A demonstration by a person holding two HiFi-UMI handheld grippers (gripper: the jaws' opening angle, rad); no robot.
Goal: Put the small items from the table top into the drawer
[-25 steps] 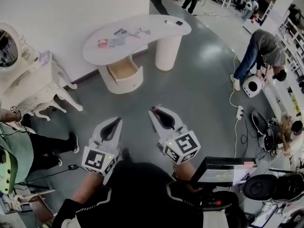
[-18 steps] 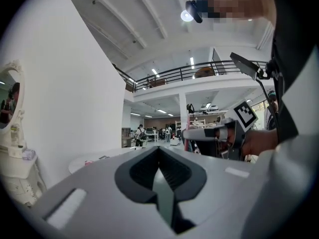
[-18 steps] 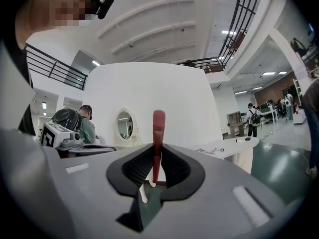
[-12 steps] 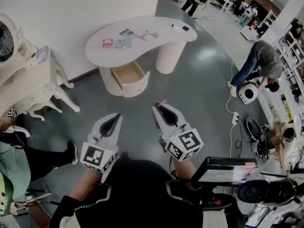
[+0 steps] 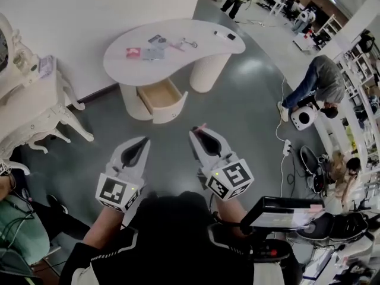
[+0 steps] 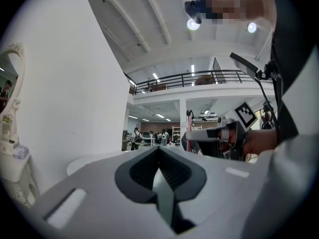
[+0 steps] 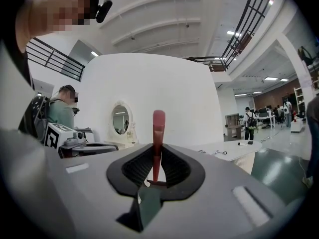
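The white kidney-shaped table (image 5: 178, 61) stands ahead by the wall, with its wooden drawer (image 5: 159, 95) pulled open below. On top lie a pink card (image 5: 130, 53), a grey piece (image 5: 155, 40), a small metal item (image 5: 190, 42) and a dark item (image 5: 227, 35). My right gripper (image 5: 196, 130) is held level over the floor, well short of the table, shut on a thin red item (image 7: 158, 131) that sticks out past its tips (image 5: 201, 126). My left gripper (image 5: 144, 140) is beside it, shut with nothing between its jaws (image 6: 159, 151).
An ornate white dressing table (image 5: 32, 100) stands at the left wall. A person crouches by a white device (image 5: 303, 117) at the right, with a power strip and cables (image 5: 286, 148) on the floor. A seated person (image 5: 18, 236) is at bottom left.
Both grippers have been carried forward over the floor and the table and drawer sit a little nearer. The seated person has slid off toward the lower left. The grip is unchanged.
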